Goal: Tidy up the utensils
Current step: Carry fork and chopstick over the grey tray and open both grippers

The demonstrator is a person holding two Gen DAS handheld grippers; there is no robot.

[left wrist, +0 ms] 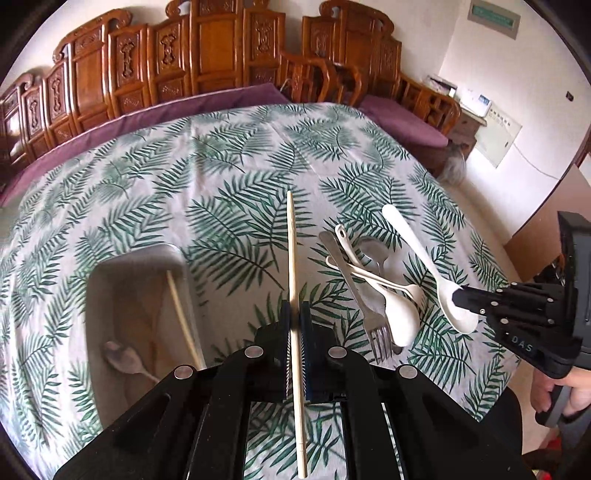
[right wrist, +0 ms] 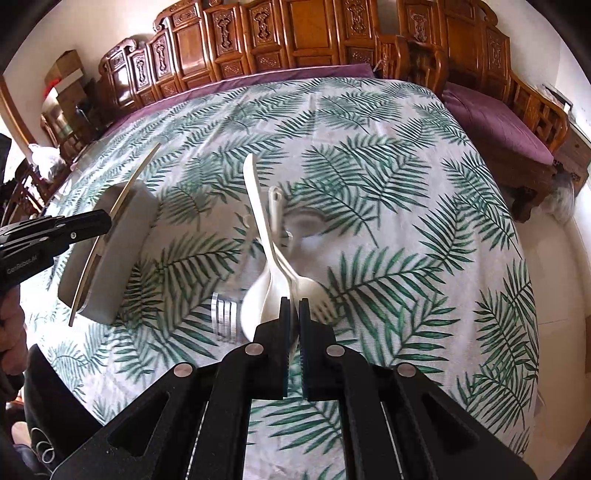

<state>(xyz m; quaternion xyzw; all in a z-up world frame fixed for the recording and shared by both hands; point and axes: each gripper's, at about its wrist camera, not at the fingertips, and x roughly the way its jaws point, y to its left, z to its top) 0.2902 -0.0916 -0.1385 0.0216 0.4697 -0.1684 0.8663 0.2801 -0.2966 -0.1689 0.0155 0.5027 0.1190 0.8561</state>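
Covering the table, leaf-print cloth (left wrist: 229, 155); carved wooden bench (left wrist: 184, 59) behind.

1. Daylight is filling the room, leaving both views bright and evenly lit, with the white wall (left wrist: 535, 55) at upper right in the left wrist view washing out slightly.
2. Fisheye distortion is bending the tablecloth (left wrist: 221, 166) into a dome and curving the carved wooden bench (right wrist: 314, 33) along the top; dark vignetting is closing off every corner.
3. Soft, faint shadows are lying beneath the piled utensils.
4. Glare is hazing the metal tray (left wrist: 129, 280), its interior looking milky.
5. In the right wrist view, motion blur is smearing the metal fork (right wrist: 223, 314) and the white spoons (right wrist: 266, 236).
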